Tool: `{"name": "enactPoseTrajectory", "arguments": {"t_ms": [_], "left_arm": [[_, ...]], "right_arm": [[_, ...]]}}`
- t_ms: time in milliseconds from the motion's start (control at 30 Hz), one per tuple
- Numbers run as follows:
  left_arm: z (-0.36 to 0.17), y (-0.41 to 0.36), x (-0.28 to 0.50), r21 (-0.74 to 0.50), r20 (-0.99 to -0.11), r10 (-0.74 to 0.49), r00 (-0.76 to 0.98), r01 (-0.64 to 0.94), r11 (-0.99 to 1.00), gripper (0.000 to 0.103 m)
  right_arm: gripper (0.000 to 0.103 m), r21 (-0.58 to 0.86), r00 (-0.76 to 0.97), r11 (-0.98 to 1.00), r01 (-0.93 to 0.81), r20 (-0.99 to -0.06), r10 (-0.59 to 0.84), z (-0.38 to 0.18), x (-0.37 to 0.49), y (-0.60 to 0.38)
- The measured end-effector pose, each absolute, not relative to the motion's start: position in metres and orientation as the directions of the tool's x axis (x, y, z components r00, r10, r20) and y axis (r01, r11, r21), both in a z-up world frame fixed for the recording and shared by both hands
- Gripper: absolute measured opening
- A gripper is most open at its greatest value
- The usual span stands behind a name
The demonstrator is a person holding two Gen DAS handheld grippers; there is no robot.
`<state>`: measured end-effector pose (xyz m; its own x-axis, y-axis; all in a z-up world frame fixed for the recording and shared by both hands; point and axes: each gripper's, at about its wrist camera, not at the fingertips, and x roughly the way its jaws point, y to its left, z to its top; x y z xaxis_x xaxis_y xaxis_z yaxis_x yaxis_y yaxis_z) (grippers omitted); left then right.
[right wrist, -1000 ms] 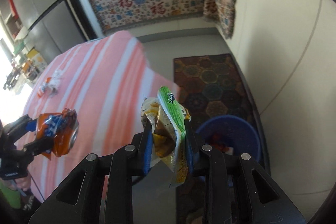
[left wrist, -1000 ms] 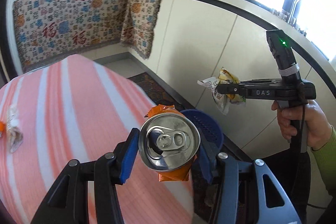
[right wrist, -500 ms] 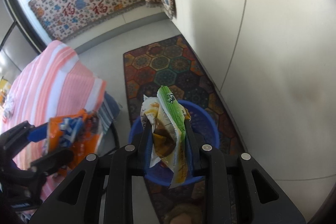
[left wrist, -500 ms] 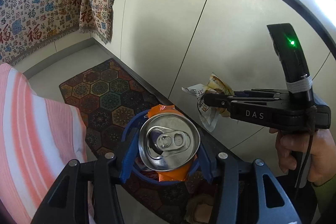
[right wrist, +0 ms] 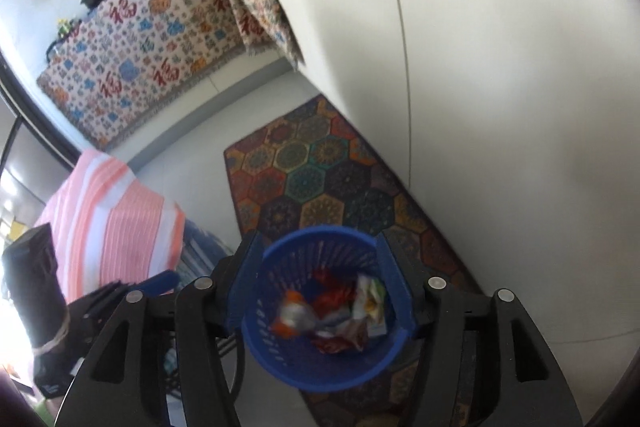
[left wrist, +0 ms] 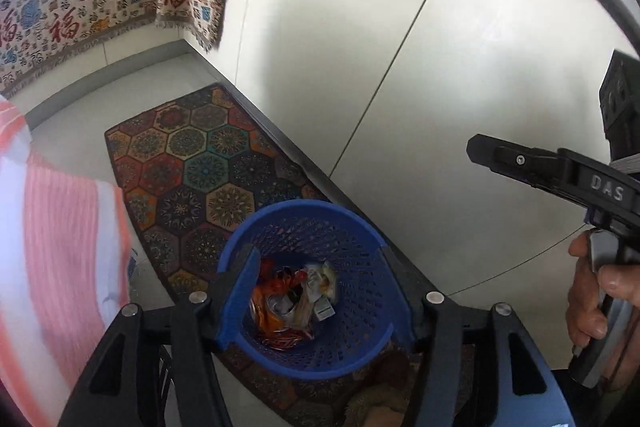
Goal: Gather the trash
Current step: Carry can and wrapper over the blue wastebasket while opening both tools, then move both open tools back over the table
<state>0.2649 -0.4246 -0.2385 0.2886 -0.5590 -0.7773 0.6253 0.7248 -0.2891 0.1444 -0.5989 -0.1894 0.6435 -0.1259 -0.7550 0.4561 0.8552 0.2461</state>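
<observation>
Blue mesh basket [left wrist: 362,227] on the floor holds the orange can [left wrist: 276,301] and snack wrapper [right wrist: 370,301], below the left gripper [left wrist: 316,295] and right gripper [right wrist: 320,291], whose jaws, just opening, stand released, nothing between them.

Left gripper [left wrist: 316,291]: black frame, blue finger pads [left wrist: 239,297], silver screws [left wrist: 197,297]. Right gripper [right wrist: 320,287]: the same black frame, blue pads and silver screws; side view shows raised "DAS" lettering [left wrist: 607,187] and a grey trigger [left wrist: 598,259].
</observation>
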Motion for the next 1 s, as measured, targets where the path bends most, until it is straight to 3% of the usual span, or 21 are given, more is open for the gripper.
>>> {"name": "enactPoseTrajectory", "arguments": {"t_ms": [167,400,567,700,1000], "left_arm": [[-0.203,-0.374,0.234,-0.227,-0.757,-0.543,0.364,0.633,0.741,0.061],[-0.178,-0.266,0.181,-0.101,-0.766,-0.445,0.464,0.596,0.796,0.065],[-0.185,-0.172,0.166,-0.046,-0.776,-0.322,0.543,0.461,0.886,0.065],[-0.192,-0.1,0.162,-0.02,-0.785,-0.228,0.576,0.344,0.939,0.065],[-0.201,0.027,0.161,0.027,-0.789,-0.065,0.61,0.141,0.99,0.065]], "right_arm": [[0.072,0.215,0.671,0.867,0.45,-0.721,-0.17,-0.177,0.144,-0.582],[0.085,0.06,0.691,0.947,0.315,-0.698,-0.185,-0.162,0.159,-0.501],[0.096,0.066,0.714,0.99,0.123,-0.699,-0.042,-0.161,0.175,-0.394],[0.096,0.116,0.66,0.99,-0.075,-0.739,0.137,-0.172,0.194,-0.299],[0.096,0.09,0.582,0.959,-0.268,-0.778,0.236,-0.19,0.234,-0.164]]}}
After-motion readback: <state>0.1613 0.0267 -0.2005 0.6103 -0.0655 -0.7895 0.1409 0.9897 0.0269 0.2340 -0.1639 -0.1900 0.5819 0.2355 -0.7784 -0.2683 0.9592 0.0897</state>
